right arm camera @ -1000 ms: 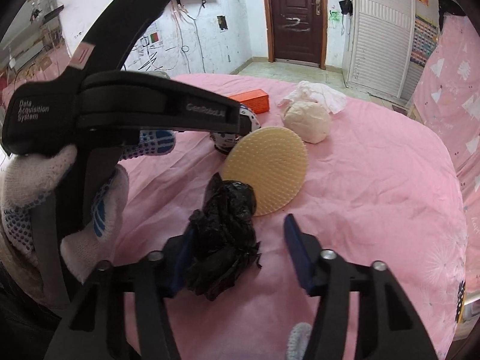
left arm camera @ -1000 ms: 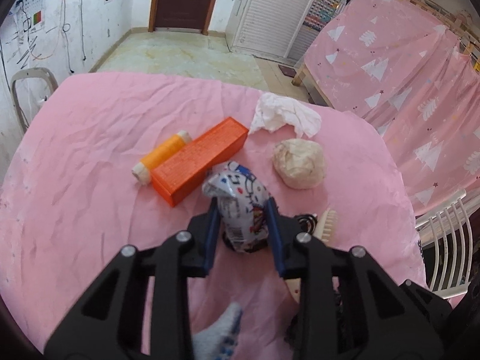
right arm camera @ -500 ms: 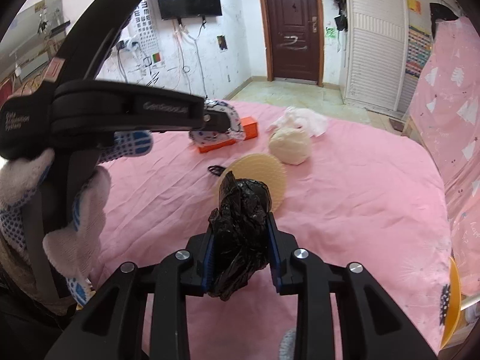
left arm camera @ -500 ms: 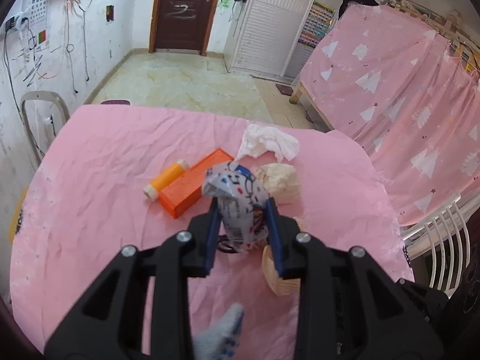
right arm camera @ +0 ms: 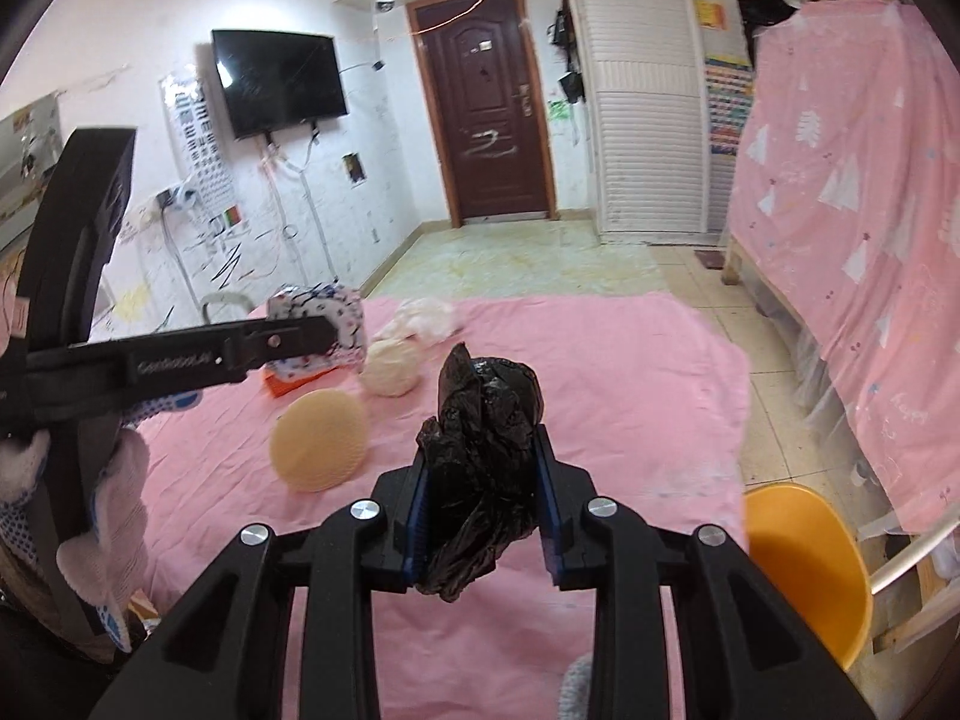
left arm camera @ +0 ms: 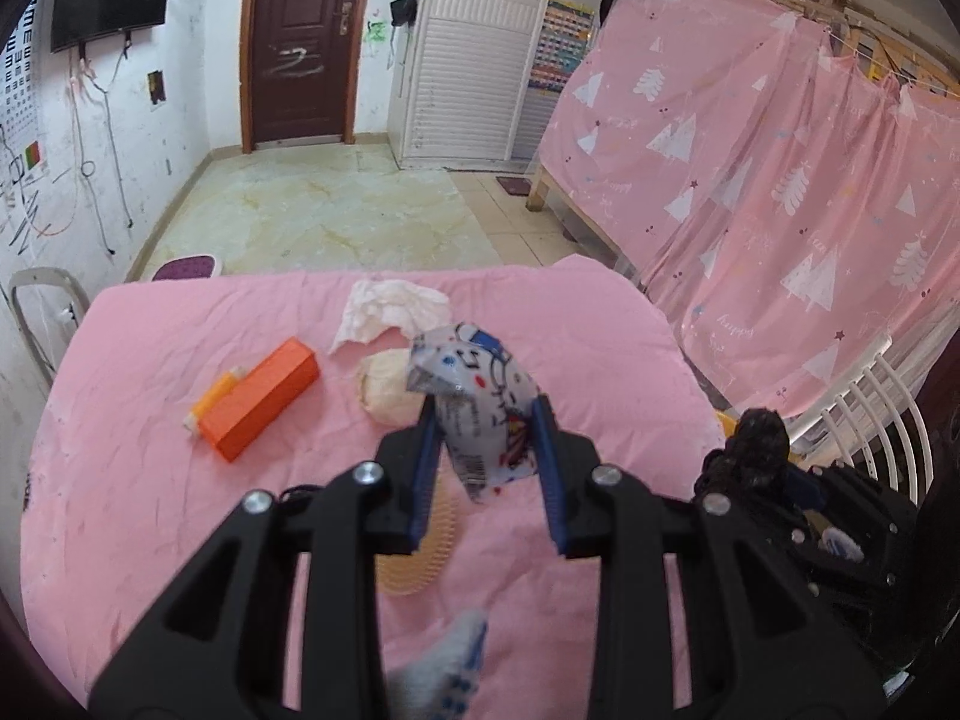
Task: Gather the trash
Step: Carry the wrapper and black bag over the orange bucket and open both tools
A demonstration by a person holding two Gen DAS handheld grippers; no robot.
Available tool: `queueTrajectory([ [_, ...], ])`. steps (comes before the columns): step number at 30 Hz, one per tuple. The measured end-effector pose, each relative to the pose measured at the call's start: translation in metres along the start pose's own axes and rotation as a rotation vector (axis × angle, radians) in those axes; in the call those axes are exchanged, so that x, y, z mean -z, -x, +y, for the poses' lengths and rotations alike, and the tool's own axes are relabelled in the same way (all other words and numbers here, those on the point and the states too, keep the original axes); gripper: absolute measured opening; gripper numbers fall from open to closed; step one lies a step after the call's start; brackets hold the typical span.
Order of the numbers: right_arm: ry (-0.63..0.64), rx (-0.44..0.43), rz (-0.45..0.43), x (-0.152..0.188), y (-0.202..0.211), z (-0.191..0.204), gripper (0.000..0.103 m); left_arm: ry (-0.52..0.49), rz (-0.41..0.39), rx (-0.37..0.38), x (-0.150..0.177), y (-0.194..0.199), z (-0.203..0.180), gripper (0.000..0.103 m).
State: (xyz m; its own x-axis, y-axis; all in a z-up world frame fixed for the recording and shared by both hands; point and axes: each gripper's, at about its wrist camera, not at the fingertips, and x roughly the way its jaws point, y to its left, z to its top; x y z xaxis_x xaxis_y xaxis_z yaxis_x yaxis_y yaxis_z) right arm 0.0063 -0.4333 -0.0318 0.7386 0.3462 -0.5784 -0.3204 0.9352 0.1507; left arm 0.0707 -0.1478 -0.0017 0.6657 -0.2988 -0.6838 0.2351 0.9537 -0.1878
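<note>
My left gripper [left arm camera: 485, 420] is shut on a crumpled printed wrapper [left arm camera: 474, 396], held up above the pink table [left arm camera: 150, 372]. In the right wrist view that wrapper [right arm camera: 321, 315] shows at the tip of the left gripper [right arm camera: 324, 336], which a gloved hand [right arm camera: 102, 492] carries. My right gripper [right arm camera: 480, 462] is shut on a crumpled black plastic bag [right arm camera: 483, 420], also lifted off the cloth. That bag [left arm camera: 753, 444] appears at the right in the left wrist view. On the table lie a white tissue [left arm camera: 390, 306] and a beige paper ball [left arm camera: 387, 384].
An orange box [left arm camera: 261, 396] with an orange tube [left arm camera: 213, 399] beside it lies at the left of the table. A round beige bristle pad [right arm camera: 318, 441] rests near the middle. An orange chair [right arm camera: 804, 558] stands at the table's right; a pink curtain [left arm camera: 780, 192] hangs beyond.
The right gripper closed on the black bag and lifted it off the cloth. Both grippers rose and drew back from the table, the left still carrying the wrapper.
</note>
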Motion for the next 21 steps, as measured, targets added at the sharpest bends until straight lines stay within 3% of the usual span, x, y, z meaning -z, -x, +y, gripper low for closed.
queueTrajectory([
  [12,-0.116,0.075,-0.056,0.014,0.036,-0.088,0.02,-0.095,0.029,0.082,-0.001,-0.022,-0.076,0.028],
  [21,-0.227,0.149,-0.052,0.041,0.049,-0.162,0.02,-0.185,0.068,0.164,0.005,-0.044,-0.143,0.028],
])
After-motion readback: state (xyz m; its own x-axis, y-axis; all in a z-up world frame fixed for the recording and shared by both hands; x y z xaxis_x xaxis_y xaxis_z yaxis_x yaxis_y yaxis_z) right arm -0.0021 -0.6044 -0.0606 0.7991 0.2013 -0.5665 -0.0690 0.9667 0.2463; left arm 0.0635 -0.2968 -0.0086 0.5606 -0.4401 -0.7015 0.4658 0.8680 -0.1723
